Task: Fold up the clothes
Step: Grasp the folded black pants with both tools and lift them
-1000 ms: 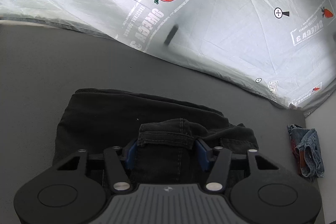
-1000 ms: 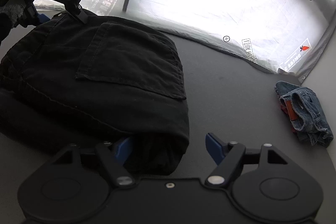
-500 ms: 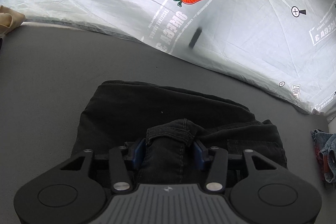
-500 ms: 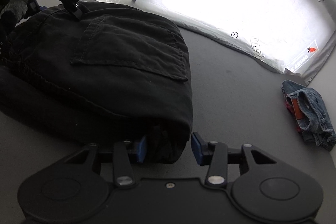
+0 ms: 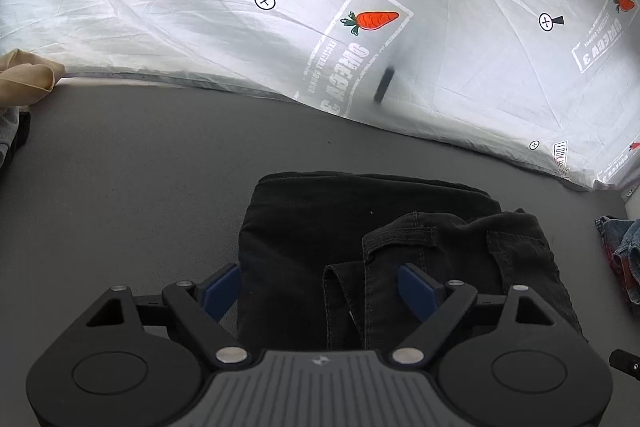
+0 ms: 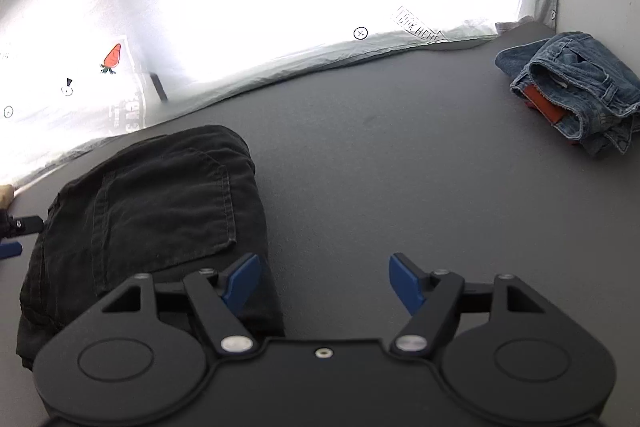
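black trousers (image 5: 400,247): folded bundle on the grey table (image 5: 140,187), back pocket up in the right wrist view; landmark for all below.
bundle finish: waistband and a belt-loop flap sit a bit rumpled on the near edge, rest looks compact; I judge this fold about done.
left gripper (image 5: 320,291): directly over the bundle's near edge, jaws spread wide and have just been opening; waistband cloth lies between the pads but neither pad presses on it, so it's released.
right gripper (image 6: 324,281): off the bundle's right-hand corner, jaws spread and have just been opening; only its left pad overlaps the cloth edge, bare table between the pads, nothing held.
key relation: bundle lies straight ahead of and under the left gripper, and ahead-left of the right one. Left hand is nearer. From the right gripper the bundle's long axis runs away toward the sheet.
blue jeans (image 6: 572,95): folded pile well apart from the bundle, far right by the wall; likely where finished items go.
white sheet (image 5: 280,27): backdrop beyond the bundle, carrot prints.
beige cloth (image 5: 24,79): far left of the bundle, at the sheet's foot.
next, my guess: both hands re-grip the bundle's ends to shift it toward the jeans.
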Action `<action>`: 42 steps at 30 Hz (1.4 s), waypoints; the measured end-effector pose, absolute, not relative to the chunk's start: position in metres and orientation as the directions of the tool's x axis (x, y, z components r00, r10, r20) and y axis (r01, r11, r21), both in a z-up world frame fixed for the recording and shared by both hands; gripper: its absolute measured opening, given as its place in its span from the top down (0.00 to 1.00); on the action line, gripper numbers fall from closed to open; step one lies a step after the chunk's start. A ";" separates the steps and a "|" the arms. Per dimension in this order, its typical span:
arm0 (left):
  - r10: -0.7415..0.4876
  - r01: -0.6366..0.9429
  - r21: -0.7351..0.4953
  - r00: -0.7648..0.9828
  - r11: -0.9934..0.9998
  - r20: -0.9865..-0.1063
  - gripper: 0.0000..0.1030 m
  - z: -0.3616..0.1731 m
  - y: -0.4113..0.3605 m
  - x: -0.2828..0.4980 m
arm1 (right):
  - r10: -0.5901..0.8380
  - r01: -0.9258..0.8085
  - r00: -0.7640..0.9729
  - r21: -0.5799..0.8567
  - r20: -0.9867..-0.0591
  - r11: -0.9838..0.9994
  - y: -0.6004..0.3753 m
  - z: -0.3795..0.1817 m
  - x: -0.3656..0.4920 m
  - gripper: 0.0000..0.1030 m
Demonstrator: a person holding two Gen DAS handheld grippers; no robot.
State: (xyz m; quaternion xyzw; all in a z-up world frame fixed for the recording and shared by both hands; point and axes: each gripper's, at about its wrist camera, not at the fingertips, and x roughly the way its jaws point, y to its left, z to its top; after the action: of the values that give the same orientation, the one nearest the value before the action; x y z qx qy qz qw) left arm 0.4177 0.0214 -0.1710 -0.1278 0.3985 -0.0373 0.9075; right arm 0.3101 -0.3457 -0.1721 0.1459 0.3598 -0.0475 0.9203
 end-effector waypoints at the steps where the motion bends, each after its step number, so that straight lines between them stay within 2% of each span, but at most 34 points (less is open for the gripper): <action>1: -0.167 -0.048 -0.270 0.677 0.962 -0.717 0.15 -0.173 0.026 0.420 | 0.074 0.173 0.743 0.297 -0.665 0.939 -0.350 -0.174 0.322 0.21; 4: -0.163 -0.111 -0.322 0.683 0.940 -0.712 0.15 -0.180 0.043 0.426 | 0.189 0.113 0.729 0.388 -0.658 0.915 -0.351 -0.182 0.352 0.20; 10: -0.285 -0.146 -0.491 0.659 0.859 -0.696 0.14 -0.196 0.068 0.443 | 0.348 -0.001 0.680 0.475 -0.645 0.880 -0.345 -0.200 0.415 0.20; 13: -0.353 -0.129 -0.569 0.667 0.812 -0.655 0.07 -0.196 0.072 0.444 | 0.407 -0.049 0.651 0.500 -0.641 0.865 -0.340 -0.209 0.446 0.20; 16: -0.392 -0.090 -0.581 0.653 0.809 -0.648 0.05 -0.196 0.068 0.447 | 0.467 -0.090 0.619 0.533 -0.632 0.841 -0.336 -0.217 0.472 0.20; 19: -0.410 -0.082 -0.571 0.613 0.817 -0.675 0.04 -0.202 0.065 0.449 | 0.514 -0.100 0.598 0.580 -0.615 0.809 -0.335 -0.224 0.486 0.17; 21: -0.424 -0.070 -0.568 0.591 0.820 -0.686 0.04 -0.204 0.063 0.448 | 0.533 -0.101 0.584 0.596 -0.613 0.797 -0.335 -0.227 0.492 0.16; 27: -0.500 -0.029 -0.627 0.575 0.779 -0.648 0.00 -0.213 0.067 0.442 | 0.564 -0.094 0.566 0.633 -0.601 0.769 -0.338 -0.235 0.501 0.10; 30: -0.499 -0.025 -0.613 0.556 0.789 -0.665 0.00 -0.223 0.065 0.449 | 0.580 -0.093 0.562 0.652 -0.590 0.753 -0.339 -0.237 0.502 0.07; 31: -0.497 -0.028 -0.609 0.548 0.793 -0.673 0.00 -0.226 0.064 0.453 | 0.588 -0.097 0.558 0.657 -0.585 0.747 -0.338 -0.236 0.503 0.08; 32: -0.498 -0.033 -0.609 0.542 0.793 -0.677 0.00 -0.229 0.063 0.457 | 0.606 -0.104 0.552 0.674 -0.572 0.731 -0.337 -0.235 0.505 0.14; 36: -0.503 -0.037 -0.611 0.531 0.791 -0.682 0.01 -0.231 0.061 0.467 | 0.618 -0.108 0.526 0.675 -0.584 0.730 -0.328 -0.233 0.515 0.17; 38: -0.486 -0.029 -0.588 0.531 0.808 -0.694 0.01 -0.231 0.056 0.468 | 0.625 -0.107 0.520 0.682 -0.582 0.724 -0.326 -0.233 0.517 0.25; 39: -0.461 -0.021 -0.556 0.533 0.831 -0.709 0.03 -0.229 0.051 0.467 | 0.618 -0.109 0.524 0.674 -0.586 0.731 -0.324 -0.230 0.515 0.28; 40: -0.416 -0.010 -0.499 0.538 0.867 -0.733 0.06 -0.225 0.043 0.465 | 0.606 -0.109 0.533 0.662 -0.591 0.741 -0.320 -0.225 0.510 0.37; 42: -0.341 0.003 -0.410 0.558 0.912 -0.756 0.26 -0.218 0.027 0.456 | 0.572 -0.105 0.559 0.634 -0.600 0.767 -0.313 -0.214 0.499 0.47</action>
State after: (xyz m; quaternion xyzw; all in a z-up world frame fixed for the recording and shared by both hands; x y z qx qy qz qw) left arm 0.4565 0.0274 -0.2178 -0.1843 0.4594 -0.0997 0.8631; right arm 0.4990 -0.3128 -0.2139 0.2756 0.4238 0.2020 0.8389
